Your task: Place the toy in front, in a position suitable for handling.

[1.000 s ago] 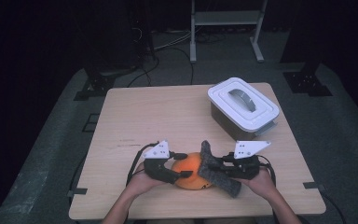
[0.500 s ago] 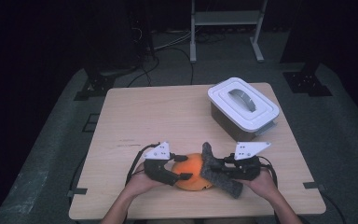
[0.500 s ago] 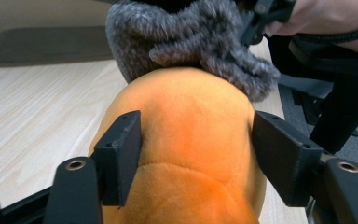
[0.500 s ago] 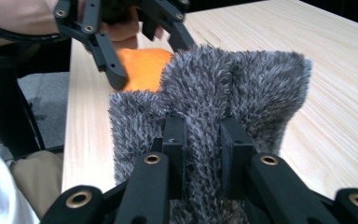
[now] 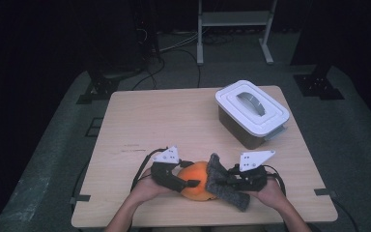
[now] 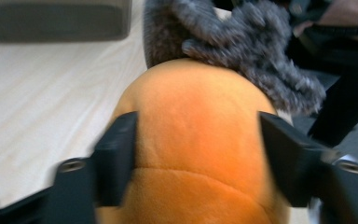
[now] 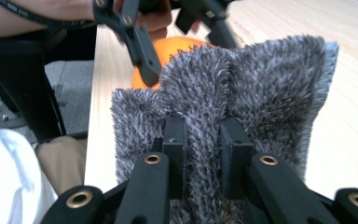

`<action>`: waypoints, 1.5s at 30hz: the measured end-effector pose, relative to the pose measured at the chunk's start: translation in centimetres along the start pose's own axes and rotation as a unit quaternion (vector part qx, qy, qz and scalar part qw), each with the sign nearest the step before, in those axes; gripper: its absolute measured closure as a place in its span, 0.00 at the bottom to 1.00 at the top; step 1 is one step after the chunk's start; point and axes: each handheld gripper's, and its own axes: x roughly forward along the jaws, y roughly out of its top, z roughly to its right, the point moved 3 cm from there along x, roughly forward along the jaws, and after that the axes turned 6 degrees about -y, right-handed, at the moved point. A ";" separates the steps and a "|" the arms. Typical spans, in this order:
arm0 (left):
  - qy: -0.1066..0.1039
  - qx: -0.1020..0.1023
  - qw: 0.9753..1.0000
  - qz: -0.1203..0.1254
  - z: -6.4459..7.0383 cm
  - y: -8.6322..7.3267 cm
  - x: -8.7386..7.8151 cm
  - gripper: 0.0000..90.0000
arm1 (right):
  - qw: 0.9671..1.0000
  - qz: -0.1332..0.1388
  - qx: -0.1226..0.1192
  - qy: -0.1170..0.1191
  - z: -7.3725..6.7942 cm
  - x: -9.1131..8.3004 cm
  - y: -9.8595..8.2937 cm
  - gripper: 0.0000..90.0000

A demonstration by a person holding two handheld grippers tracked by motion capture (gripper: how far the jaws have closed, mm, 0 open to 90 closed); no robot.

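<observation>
Gripping from either side, the left gripper point(image 6: 196, 154) has its two black jaws pressed against the flanks of an orange plush ball point(image 6: 193, 149), which bulges between them. Right gripper point(image 7: 203, 144): jaws nearly together, pinching a fold of grey fuzzy cloth point(image 7: 242, 88) that stands up between them.

High view: both tools sit at the near edge of the wooden table point(image 5: 174, 121), close to the person's body. Left gripper point(image 5: 181, 181) points right, right gripper point(image 5: 227, 180) points left; they face each other with the orange plush ball point(image 5: 197, 179) between. Grey fuzzy cloth point(image 5: 224, 183) lies against the ball's right side, one end rising behind the ball, the other trailing toward the table's near edge. Cloth and ball are touching. A hand point(image 5: 147, 186) holds the left tool, another hand point(image 5: 270, 191) the right.

Left gripper view: cloth point(image 6: 256, 51) drapes over the far top of the ball, hiding the table behind it. Right gripper view: the cloth blocks most of the ball point(image 7: 168, 51); the left tool's black jaw crosses in front of what shows.

Farther off, well apart from the work: a lidded white box point(image 5: 251, 111) with a grey handle, on the far right part of the table. Beyond the table, dark floor, cables, a white metal stand point(image 5: 234, 24).
</observation>
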 end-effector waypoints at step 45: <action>-0.008 -0.006 1.000 0.006 -0.1 -0.2 -0.2 0.33 | 1.000 0.010 -0.003 -0.008 -0.4 0.5 0.4 0.82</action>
